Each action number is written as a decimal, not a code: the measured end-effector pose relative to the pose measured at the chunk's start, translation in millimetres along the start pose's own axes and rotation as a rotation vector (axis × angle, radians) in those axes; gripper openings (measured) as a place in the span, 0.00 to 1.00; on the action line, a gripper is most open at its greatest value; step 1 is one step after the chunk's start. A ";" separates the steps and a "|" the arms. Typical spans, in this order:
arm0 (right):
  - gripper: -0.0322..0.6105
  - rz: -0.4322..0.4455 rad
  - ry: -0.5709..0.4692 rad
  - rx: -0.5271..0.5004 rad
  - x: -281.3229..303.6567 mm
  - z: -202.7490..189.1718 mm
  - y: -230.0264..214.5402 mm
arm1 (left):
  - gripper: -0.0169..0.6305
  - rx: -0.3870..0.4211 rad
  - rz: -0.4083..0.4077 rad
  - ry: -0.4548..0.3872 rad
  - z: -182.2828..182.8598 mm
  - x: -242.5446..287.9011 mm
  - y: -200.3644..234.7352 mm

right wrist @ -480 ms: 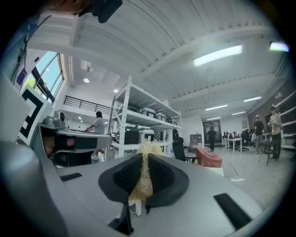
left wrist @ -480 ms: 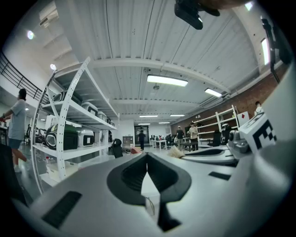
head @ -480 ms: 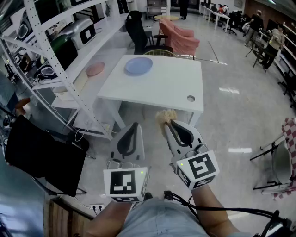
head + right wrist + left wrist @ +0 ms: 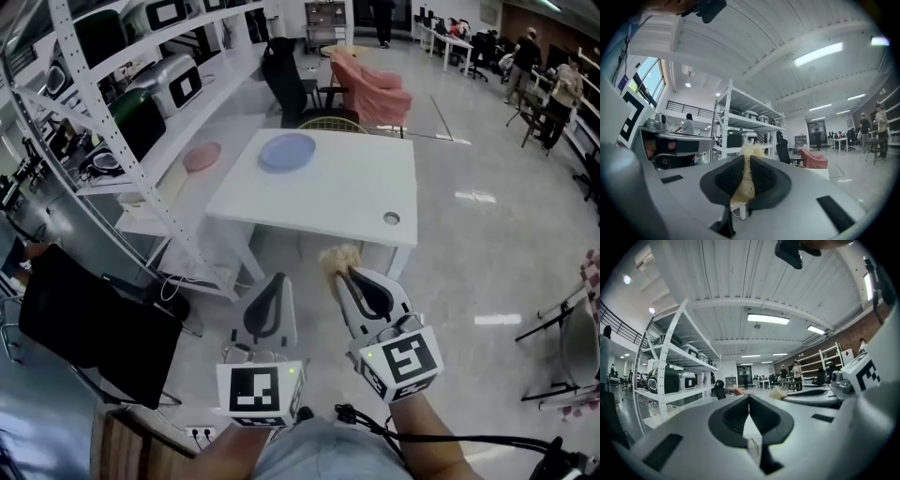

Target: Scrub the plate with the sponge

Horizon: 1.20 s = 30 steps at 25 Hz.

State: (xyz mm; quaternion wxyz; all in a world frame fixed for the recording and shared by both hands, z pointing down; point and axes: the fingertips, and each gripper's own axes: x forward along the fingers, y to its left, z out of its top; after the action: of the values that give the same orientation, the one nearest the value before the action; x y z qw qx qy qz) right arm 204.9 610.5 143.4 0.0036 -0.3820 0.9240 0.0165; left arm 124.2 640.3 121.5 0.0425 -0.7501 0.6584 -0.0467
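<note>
A pale blue plate (image 4: pixel 288 151) lies at the far left part of the white table (image 4: pixel 356 202). A straw-coloured fibrous sponge (image 4: pixel 340 259) sticks out of my right gripper (image 4: pixel 352 273), which is shut on it; the right gripper view shows the same sponge (image 4: pixel 745 180) pinched between the dark pads. My left gripper (image 4: pixel 274 286) is shut with nothing in it, its pads meeting in the left gripper view (image 4: pixel 749 405). Both grippers hang over the floor, short of the table's near edge.
A pink plate (image 4: pixel 202 157) rests on the low shelf of a white rack (image 4: pixel 112 122) left of the table. A black chair (image 4: pixel 289 80) and a pink armchair (image 4: pixel 370 89) stand beyond the table. A black panel (image 4: pixel 89 323) is at the near left.
The view has shifted slightly; the table and plate sit a little lower and nearer in frame. Both grippers keep their pose, the right still holding the sponge.
</note>
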 end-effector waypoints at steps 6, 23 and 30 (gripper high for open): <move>0.12 0.043 -0.021 0.032 -2.9 1.3 -14.0 | 0.05 0.007 0.033 0.005 -0.2 7.4 -10.1; 0.12 0.043 0.045 0.083 47.5 -34.6 -50.7 | 0.05 -0.041 0.084 0.062 -33.7 62.3 29.0; 0.12 0.037 0.077 0.075 135.9 -36.1 -46.0 | 0.05 -0.050 0.049 0.073 -46.2 116.6 94.0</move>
State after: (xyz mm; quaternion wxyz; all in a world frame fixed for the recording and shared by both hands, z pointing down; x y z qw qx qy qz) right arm 141.3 480.9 175.5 -0.0178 -0.3645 0.9304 -0.0327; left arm 40.9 512.4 157.2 0.0007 -0.7322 0.6787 -0.0564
